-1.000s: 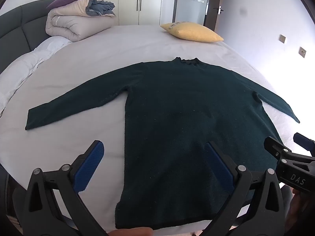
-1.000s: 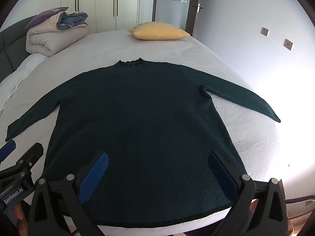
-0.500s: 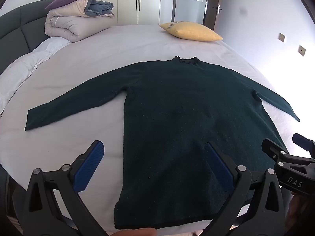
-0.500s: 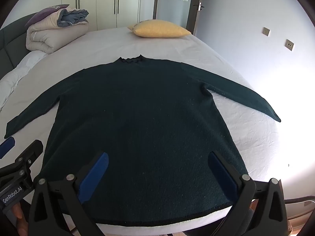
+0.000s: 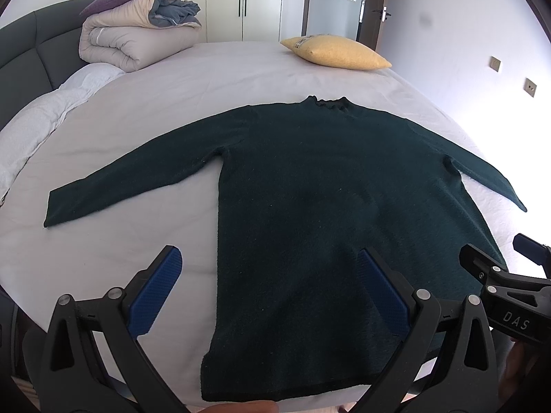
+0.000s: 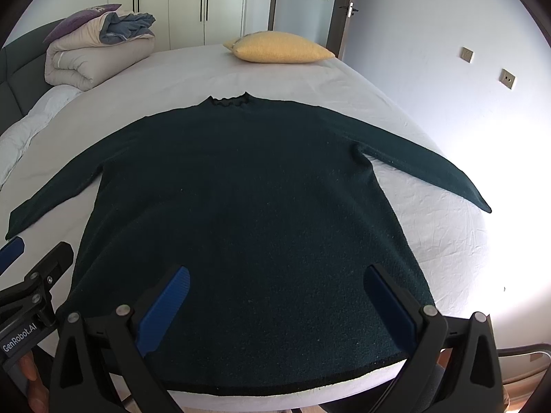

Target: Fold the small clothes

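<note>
A dark green long-sleeved sweater [image 5: 327, 189] [image 6: 241, 189] lies flat on the white bed sheet [image 5: 155, 96], collar away from me, both sleeves spread out to the sides, hem at the near bed edge. My left gripper [image 5: 268, 285] hovers open above the hem's left part, one blue pad over the sheet and one over the knit. My right gripper [image 6: 275, 299] is open too, hanging over the hem's right half with nothing between its pads. Each gripper shows at the edge of the other's view.
A yellow pillow [image 5: 335, 53] [image 6: 280, 46] lies at the bed's far end. A rolled duvet with a purple cushion [image 5: 137, 34] [image 6: 96, 51] sits at the far left by the dark headboard [image 5: 24, 58]. Wardrobes, a door and a wall with sockets stand beyond.
Both grippers have drifted slightly; the sweater sits a touch lower in the right wrist view. Nothing was grasped and the sweater has not moved on the bed.
</note>
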`<action>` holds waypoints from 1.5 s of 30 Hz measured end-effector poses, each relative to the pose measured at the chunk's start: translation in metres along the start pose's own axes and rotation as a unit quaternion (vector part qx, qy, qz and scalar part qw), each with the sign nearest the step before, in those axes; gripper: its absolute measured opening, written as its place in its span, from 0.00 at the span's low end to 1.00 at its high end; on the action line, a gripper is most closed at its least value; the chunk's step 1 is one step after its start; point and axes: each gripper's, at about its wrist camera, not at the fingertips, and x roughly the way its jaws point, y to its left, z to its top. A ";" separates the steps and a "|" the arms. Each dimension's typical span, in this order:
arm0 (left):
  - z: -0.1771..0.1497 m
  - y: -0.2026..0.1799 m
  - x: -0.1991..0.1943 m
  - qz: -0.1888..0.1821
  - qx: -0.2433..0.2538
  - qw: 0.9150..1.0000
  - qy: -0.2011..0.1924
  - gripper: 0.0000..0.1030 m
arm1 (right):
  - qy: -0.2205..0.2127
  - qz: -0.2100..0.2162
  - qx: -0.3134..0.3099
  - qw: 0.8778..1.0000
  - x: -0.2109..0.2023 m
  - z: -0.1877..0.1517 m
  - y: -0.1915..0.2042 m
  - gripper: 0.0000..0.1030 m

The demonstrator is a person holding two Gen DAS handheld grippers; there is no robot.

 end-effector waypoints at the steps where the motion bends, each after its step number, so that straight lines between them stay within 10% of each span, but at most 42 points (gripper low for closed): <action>1: -0.001 0.000 0.000 0.001 0.001 1.000 0.001 1.00 | 0.000 0.000 0.000 1.000 0.000 -0.001 -0.001 1.00; 45: -0.004 -0.001 0.008 -0.001 0.001 1.000 0.004 1.00 | 0.007 0.000 -0.003 1.000 -0.002 -0.002 0.001 1.00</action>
